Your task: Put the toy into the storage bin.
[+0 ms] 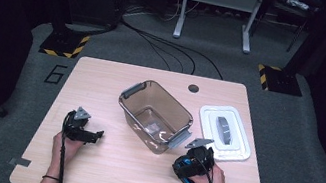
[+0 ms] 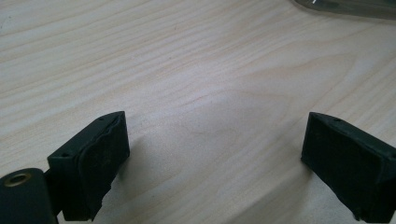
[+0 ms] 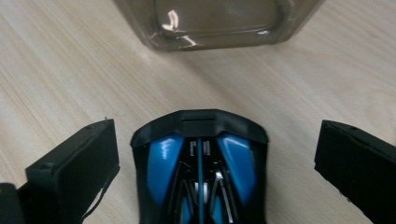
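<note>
On table (image 1: 103, 162): one mouse (image 3: 201, 172) between parted right claw (image 3: 217, 168), left claw (image 2: 215, 163) apart.

A white lid (image 1: 225, 131) lies flat near the right edge of the wooden table (image 1: 102, 81), just beside a clear brown bin (image 1: 154, 115) with grey handles that stands at the table's middle.
</note>
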`<action>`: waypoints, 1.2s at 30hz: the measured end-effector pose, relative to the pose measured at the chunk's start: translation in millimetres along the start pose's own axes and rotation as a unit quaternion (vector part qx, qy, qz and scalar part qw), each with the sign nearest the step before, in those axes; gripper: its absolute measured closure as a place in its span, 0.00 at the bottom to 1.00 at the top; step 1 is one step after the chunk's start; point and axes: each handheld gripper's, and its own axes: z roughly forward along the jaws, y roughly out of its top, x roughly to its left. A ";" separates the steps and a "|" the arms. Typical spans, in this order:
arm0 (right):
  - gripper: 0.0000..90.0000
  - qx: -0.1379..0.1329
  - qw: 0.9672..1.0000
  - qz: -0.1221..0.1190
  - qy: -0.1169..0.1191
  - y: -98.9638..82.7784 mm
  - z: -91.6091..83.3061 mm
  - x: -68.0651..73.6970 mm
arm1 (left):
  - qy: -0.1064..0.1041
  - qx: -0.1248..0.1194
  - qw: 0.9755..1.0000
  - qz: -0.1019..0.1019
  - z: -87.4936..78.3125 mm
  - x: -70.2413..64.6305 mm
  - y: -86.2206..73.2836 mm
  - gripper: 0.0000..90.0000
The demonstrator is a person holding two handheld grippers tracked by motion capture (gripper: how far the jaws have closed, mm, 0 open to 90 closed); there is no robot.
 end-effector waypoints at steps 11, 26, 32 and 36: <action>0.17 0.034 0.999 -0.016 -0.009 0.9 13.7 10.2 | -0.001 0.000 1.000 0.001 0.0 0.2 0.0 0.08; 0.27 0.039 0.999 -0.006 -0.010 1.4 12.4 8.1 | -0.001 0.000 1.000 0.000 0.0 0.3 0.0 0.08; 0.27 0.027 1.000 0.007 -0.006 3.2 4.0 5.1 | -0.001 0.000 1.000 0.000 0.1 0.4 0.0 0.08; 0.27 0.020 1.000 0.004 -0.015 4.0 -1.9 2.7 | -0.001 0.000 1.000 0.000 0.0 0.4 0.1 0.08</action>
